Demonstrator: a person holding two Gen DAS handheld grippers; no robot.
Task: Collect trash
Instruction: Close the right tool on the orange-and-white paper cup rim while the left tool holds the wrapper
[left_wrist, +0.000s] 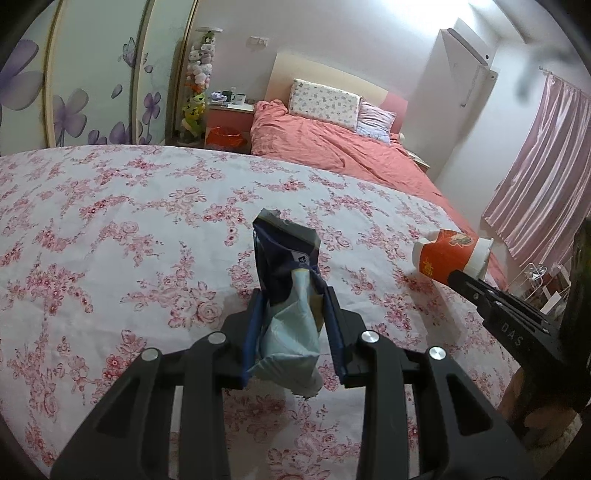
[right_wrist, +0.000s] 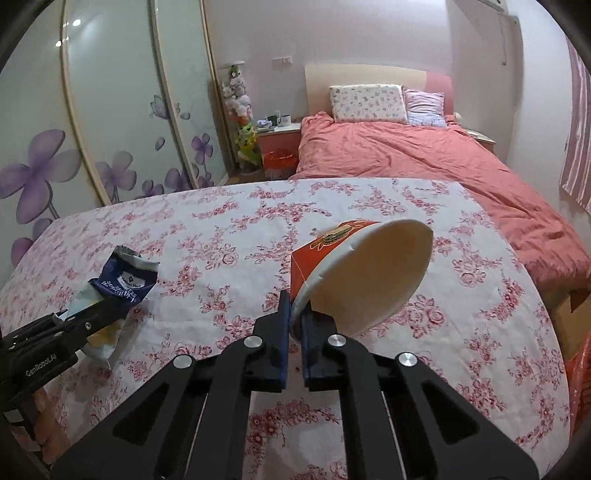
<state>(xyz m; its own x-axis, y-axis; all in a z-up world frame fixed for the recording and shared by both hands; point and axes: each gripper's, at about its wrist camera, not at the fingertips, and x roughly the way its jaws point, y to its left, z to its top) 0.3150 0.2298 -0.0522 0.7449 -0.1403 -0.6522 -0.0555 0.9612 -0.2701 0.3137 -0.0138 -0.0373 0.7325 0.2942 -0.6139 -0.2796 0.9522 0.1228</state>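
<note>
Left tongs (left_wrist: 293, 306) are clamping a crumpled dark-blue & pale snack bag (left_wrist: 291, 291) between the blue pads, bag sticking up and fwd from the grip, lifted over the floral-cloth table (left_wrist: 110, 240), roughly mid-table toward the near edge. Right tongs (right_wrist: 293, 314) are pinching the rim of a red paper cup (right_wrist: 354, 273), one finger inside the rim, one outside; pads nearly together w/ only the cup wall between. Cup is lying tilted on its side, white inside facing the right wrist cam, hanging over the table's right half. From the left cam, the cup is sitting near the table's right edge w/ the right tongs reaching in from that side. Beyond the table's far edge, a bed (right_wrist: 424, 162) w/ coral cover & two pillows is standing; an orange bag (left_wrist: 225, 138) is sitting by the nightstand (right_wrist: 279, 138).
</note>
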